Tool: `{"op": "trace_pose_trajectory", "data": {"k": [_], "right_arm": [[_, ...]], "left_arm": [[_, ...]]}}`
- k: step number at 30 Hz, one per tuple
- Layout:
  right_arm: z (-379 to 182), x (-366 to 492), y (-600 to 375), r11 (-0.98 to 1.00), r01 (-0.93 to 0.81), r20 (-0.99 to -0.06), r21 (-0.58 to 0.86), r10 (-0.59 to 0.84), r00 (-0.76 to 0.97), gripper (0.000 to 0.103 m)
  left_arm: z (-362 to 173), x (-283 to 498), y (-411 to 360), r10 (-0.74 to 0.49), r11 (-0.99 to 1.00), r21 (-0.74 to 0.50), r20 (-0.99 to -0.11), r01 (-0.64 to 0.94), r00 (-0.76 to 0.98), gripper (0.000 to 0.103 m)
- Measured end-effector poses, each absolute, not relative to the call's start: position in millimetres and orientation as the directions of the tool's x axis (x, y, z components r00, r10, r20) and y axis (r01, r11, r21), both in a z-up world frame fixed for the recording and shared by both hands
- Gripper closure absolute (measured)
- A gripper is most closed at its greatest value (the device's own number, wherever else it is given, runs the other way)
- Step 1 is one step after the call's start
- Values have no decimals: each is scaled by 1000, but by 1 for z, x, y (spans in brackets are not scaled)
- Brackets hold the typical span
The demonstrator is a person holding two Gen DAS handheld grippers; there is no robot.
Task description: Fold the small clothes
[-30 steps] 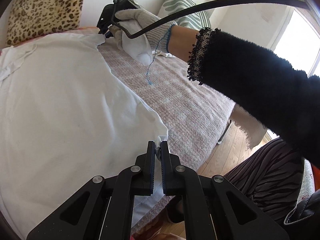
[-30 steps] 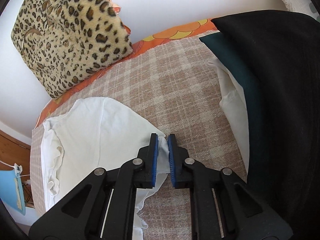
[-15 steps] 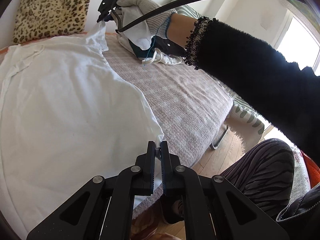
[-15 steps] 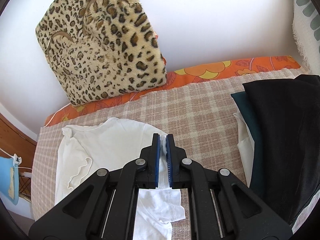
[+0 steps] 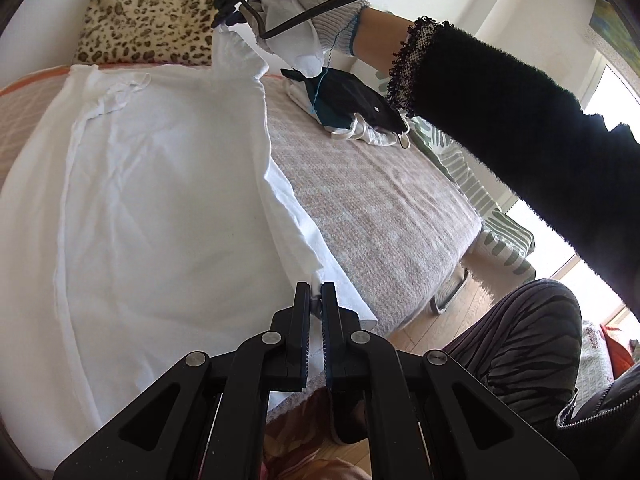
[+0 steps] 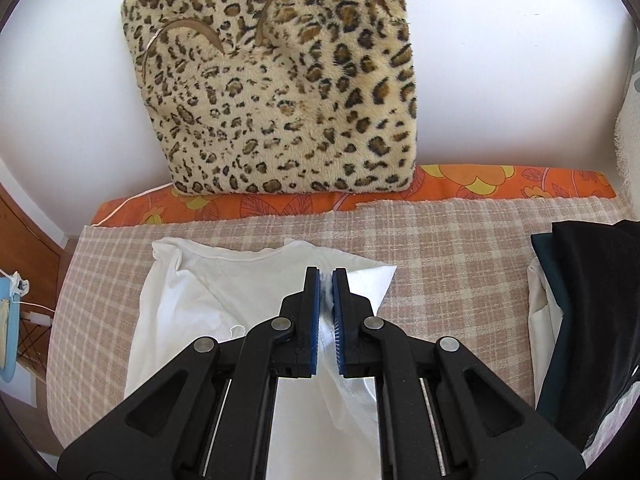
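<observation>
A white T-shirt (image 5: pixel 160 208) lies spread on the checked bed cover (image 5: pixel 368 200). My left gripper (image 5: pixel 315 290) is shut on the shirt's near right corner at the hem. The right gripper (image 5: pixel 230 20), held by a gloved hand (image 5: pixel 296 12), is shut on the shirt's far right sleeve and lifts it off the bed. In the right wrist view the right gripper (image 6: pixel 326 276) pinches white cloth between its blue pads, with the rest of the T-shirt (image 6: pixel 200 292) lying below. The shirt's right edge hangs raised between both grippers.
A leopard-print cushion (image 6: pixel 280 80) leans on the wall behind an orange floral sheet (image 6: pixel 480 184). A stack of folded dark and white clothes (image 5: pixel 352 108) (image 6: pixel 580 320) lies to the right. The bed edge and wooden floor (image 5: pixel 452 320) are near the person's striped trouser leg (image 5: pixel 520 344).
Both grippers have lifted the shirt's right edge and carried it leftward over the shirt. The right gripper rose clearly, pulling the sleeve up off the bed.
</observation>
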State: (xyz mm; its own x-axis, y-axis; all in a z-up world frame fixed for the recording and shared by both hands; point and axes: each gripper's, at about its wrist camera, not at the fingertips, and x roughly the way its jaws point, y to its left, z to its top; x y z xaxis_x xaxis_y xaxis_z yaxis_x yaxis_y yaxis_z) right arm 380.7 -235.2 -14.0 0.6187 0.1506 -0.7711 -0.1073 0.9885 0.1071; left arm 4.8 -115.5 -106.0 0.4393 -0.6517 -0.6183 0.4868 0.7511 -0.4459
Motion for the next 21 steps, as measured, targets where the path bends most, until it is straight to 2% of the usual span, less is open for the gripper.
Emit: {"op": "trace_pose_trajectory", "data": {"k": [18, 21], "right_arm": [[-49, 392, -134, 975, -220, -806, -39, 100, 584, 96], [-49, 396, -139, 981, -195, -804, -10, 108, 584, 96]], "left_arm": [[-115, -7, -89, -624, 778, -448, -626, 440, 467, 99], [-113, -9, -88, -627, 776, -450, -621, 441, 470, 99]]}}
